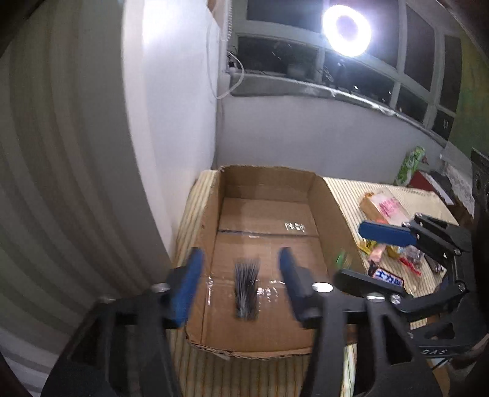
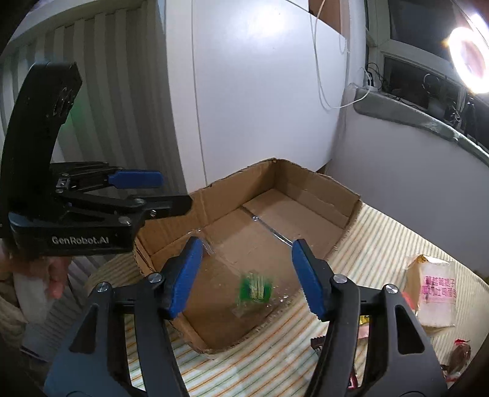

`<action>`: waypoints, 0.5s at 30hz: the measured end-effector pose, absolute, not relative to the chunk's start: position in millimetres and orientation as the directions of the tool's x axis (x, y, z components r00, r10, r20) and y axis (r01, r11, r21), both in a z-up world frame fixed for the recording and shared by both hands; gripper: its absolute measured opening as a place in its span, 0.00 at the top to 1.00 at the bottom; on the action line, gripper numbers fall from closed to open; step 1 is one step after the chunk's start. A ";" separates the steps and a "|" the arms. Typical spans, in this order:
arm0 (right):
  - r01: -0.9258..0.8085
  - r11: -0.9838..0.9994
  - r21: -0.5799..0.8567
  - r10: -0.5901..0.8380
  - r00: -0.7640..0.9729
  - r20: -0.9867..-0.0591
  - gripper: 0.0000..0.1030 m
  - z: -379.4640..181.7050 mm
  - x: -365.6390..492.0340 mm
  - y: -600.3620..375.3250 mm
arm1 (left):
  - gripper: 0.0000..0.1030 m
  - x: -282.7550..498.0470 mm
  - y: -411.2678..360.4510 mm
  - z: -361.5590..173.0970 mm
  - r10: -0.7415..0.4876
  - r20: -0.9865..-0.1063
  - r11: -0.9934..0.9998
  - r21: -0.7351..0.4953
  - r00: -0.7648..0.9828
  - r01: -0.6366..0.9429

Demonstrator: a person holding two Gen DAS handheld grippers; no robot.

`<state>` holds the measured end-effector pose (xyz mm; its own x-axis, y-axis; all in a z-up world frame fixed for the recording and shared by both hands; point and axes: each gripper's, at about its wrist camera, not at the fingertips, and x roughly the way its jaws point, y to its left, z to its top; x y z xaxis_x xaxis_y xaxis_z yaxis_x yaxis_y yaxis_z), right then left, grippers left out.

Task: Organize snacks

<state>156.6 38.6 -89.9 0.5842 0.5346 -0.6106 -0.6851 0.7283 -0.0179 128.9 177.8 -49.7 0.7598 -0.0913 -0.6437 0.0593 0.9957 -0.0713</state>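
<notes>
Over the box [image 1: 266, 213], left wrist view: left gripper [image 1: 240, 284] spread, nothing between the pads. Below the gap, a dark streaked packet [image 1: 247, 290], blurred, apparently dropping to the box floor near the front wall. Right gripper [image 1: 351, 253] seen side-on past the right wall, also spread, a green blur under it. Step in hand, by the look: dropping snacks into the box. Next: back to the pile [image 1: 394, 259] on the striped desk [image 1: 351, 189], right of the box, for another piece. Tan parcel [image 1: 383, 206] with pink label further back. Ring light [image 1: 347, 29] glaring from the window.

Above the box's near right corner, right wrist view: right gripper [image 2: 247, 274] spread and empty; green packet [image 2: 255, 288] blurred beneath, inside the box [image 2: 305, 180] or just landing, hard to say. Left gripper [image 2: 171, 191] side-on over the left wall, held by a hand [image 2: 56, 274]. Parcel [image 2: 434, 287] and loose wrappers at the desk's [image 2: 275, 360] right edge. In the way: only the box's right wall when swinging across.
</notes>
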 end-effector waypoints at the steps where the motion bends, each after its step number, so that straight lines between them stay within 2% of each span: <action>1: -0.677 0.735 -0.020 0.528 0.591 -0.610 0.38 -89.3 156.7 35.2 | 0.45 128.1 179.0 -49.4 -0.089 -0.642 0.996 -0.075 0.762 0.053; 7: -0.583 0.812 -0.017 0.450 0.645 -0.618 0.38 -84.8 143.7 -20.8 | 0.44 123.8 165.9 -44.2 -0.105 -0.640 0.994 -0.074 0.761 0.076; 15: -0.362 0.932 -0.003 0.260 0.676 -0.689 0.38 -114.0 127.7 -133.3 | 0.44 119.2 75.7 -46.1 -0.242 -0.653 0.963 -0.071 0.718 0.260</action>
